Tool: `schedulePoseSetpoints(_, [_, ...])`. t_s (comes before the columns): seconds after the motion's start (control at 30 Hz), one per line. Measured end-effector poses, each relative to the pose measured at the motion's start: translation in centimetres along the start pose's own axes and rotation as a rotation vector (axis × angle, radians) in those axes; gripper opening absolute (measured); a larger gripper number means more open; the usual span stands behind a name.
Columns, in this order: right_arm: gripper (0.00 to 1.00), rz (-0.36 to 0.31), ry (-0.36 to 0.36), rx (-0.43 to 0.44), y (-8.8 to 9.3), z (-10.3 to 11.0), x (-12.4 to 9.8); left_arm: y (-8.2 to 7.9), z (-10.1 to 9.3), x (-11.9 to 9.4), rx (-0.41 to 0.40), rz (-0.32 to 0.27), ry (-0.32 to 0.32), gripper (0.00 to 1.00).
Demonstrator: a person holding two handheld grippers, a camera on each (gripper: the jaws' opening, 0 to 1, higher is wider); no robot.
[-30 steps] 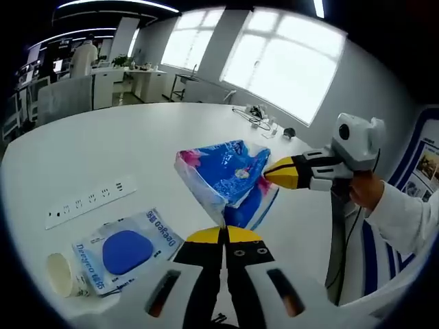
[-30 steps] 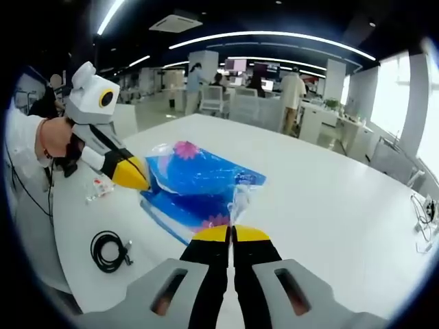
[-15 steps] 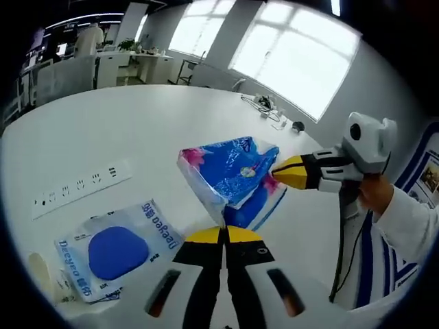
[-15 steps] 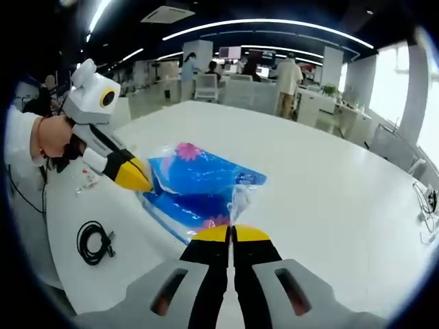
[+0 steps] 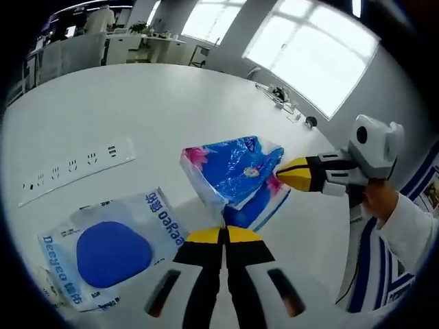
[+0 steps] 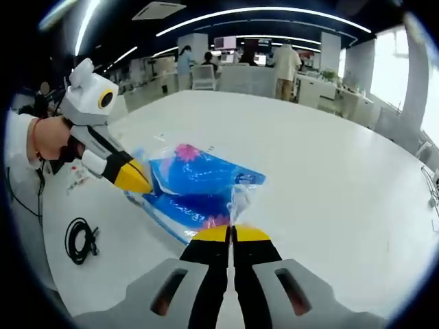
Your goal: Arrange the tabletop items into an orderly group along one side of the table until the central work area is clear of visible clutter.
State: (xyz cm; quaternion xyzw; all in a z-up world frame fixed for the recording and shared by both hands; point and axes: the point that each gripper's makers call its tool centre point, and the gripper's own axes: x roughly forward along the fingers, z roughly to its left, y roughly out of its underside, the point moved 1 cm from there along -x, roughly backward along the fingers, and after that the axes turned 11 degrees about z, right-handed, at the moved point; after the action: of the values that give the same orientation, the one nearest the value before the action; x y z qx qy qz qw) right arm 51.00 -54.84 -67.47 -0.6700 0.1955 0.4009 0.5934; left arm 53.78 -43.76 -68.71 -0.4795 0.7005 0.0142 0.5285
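Left gripper view shows our left tongs closed on a corner of the blue tissue pack, and the right tongs closed on its opposite end. In the right gripper view, the right tongs pinch only thin crinkled wrapper, so we hold the pack raised over the white bench by film alone. We think this film may tear or slip if our hands pull apart, and the pack would drop. A wet-wipes packet lies near below; a low swing could push it. A black cable lies well apart.
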Motion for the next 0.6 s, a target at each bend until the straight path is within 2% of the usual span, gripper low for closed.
schedulePoseSetpoints(0.6, [0.0,0.038,-0.005,0.027,1.6,-1.0,2.1,0.4,0.9,2.4,-0.048,0.035,-0.008,0.0])
